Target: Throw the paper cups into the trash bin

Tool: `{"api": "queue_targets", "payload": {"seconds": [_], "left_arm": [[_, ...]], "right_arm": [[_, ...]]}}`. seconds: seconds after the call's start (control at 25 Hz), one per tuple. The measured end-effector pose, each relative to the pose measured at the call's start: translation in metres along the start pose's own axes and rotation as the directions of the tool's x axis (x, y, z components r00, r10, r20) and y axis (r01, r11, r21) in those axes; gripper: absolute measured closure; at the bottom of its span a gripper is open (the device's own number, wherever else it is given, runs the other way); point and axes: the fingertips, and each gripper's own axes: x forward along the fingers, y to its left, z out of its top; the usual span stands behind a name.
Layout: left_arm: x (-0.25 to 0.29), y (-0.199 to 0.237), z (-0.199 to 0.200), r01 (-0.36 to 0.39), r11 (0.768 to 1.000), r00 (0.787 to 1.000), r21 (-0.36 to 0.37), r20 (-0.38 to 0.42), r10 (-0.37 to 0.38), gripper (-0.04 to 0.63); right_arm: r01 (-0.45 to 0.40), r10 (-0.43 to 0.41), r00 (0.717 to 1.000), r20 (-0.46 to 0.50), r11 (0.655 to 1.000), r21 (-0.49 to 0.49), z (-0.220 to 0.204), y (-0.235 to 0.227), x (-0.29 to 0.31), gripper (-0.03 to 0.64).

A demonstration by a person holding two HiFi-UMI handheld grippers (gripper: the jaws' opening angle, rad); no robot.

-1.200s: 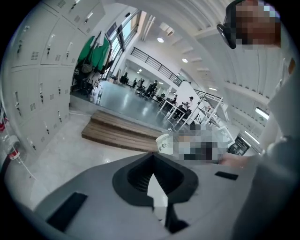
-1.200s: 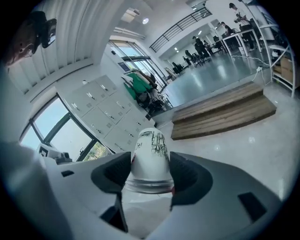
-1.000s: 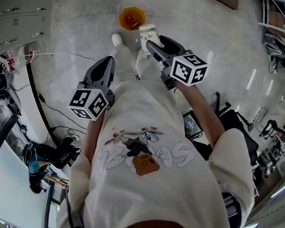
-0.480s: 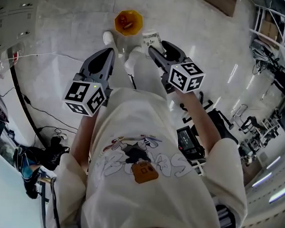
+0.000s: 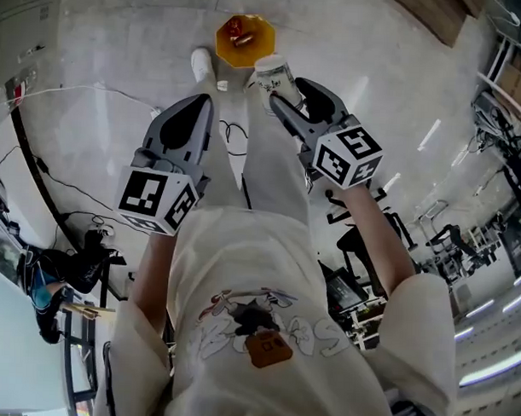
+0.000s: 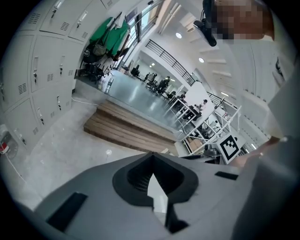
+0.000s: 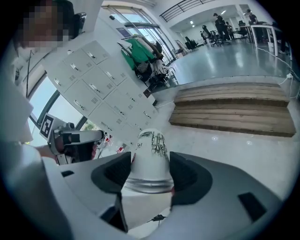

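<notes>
The grey left gripper (image 6: 151, 157) hung empty, its jaws pressed together. The grey right gripper (image 5: 284, 91) clamped a white printed paper cup (image 7: 150, 161) by its sidewall. Light and thin-walled, the cup would probably crumple under a harder squeeze. Just beyond it, an orange octagonal trash bin (image 5: 223, 46) stood on the floor.

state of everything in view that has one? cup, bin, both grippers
cup: clamped between the right jaws, in the air, not in the bin
bin: upright on the floor, top open, something red inside
right gripper: shut on the cup, jaws wide around it
left gripper: shut, nothing between its jaws
</notes>
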Motion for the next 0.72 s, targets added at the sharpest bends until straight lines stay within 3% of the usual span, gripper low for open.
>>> {"api": "queue_targets", "payload": {"seconds": [0.36,0.56,0.72], "left_arm": [[0.078,0.047,-0.069,-0.072,0.997,0.996,-0.031,-0.051,0.07,0.589],[0.128,0.08,-0.116,-0.109,0.991,0.992,-0.075,-0.067,0.104,0.589],[0.164,0.106,-0.148,-0.151,0.986,0.987,-0.065,-0.069,0.146,0.589]], "right_arm": [[-0.045,0.042,0.997,-0.07,0.998,-0.046,-0.036,-0.064,0.07,0.354],[-0.03,0.028,0.995,-0.092,0.999,-0.022,-0.07,-0.113,0.108,0.354],[-0.01,0.007,0.993,-0.117,1.0,-0.025,-0.097,-0.145,0.141,0.354]]}}
